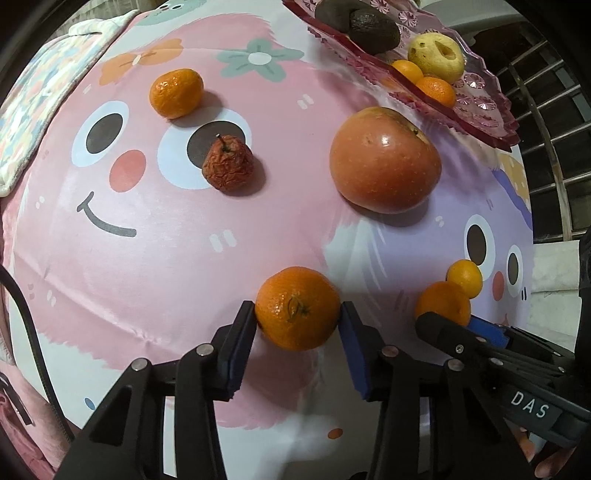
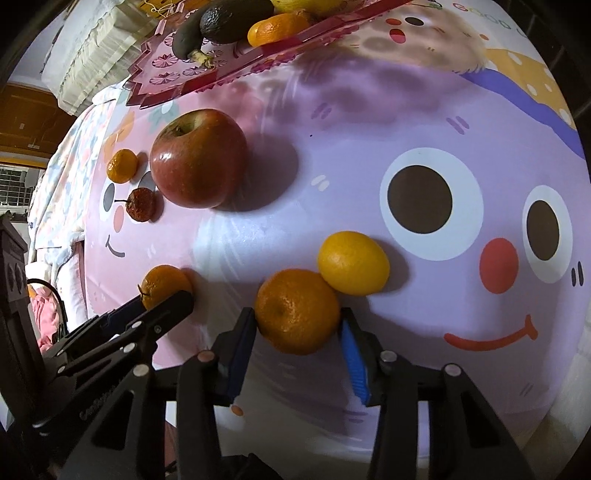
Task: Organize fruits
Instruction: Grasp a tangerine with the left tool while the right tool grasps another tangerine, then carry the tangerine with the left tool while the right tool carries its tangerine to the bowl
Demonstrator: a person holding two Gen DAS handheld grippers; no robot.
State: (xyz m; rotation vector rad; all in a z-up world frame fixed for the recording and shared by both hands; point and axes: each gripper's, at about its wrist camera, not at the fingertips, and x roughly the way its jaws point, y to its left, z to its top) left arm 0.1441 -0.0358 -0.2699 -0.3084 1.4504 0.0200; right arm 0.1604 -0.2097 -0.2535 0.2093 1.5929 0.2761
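Note:
My left gripper (image 1: 297, 314) is shut on a mandarin (image 1: 297, 308), both pads touching it, low over the cartoon tablecloth. My right gripper (image 2: 298, 317) is shut on another mandarin (image 2: 297, 312) that touches a yellow citrus (image 2: 352, 263). Each gripper shows in the other view: the right gripper (image 1: 447, 325) at the right, the left gripper (image 2: 162, 306) at the left. A red apple (image 1: 384, 160), a shrivelled red fruit (image 1: 229, 164) and a third mandarin (image 1: 176, 93) lie loose. A pink glass plate (image 1: 480, 110) at the back holds avocados (image 1: 373, 27), a yellow fruit (image 1: 436, 53) and two mandarins (image 1: 424, 83).
The tablecloth (image 1: 184, 258) covers the table; its right edge runs beside a metal grille (image 1: 554, 110). A floral cushion (image 1: 33, 110) lies at the far left. A black cable (image 1: 33, 332) hangs at the left.

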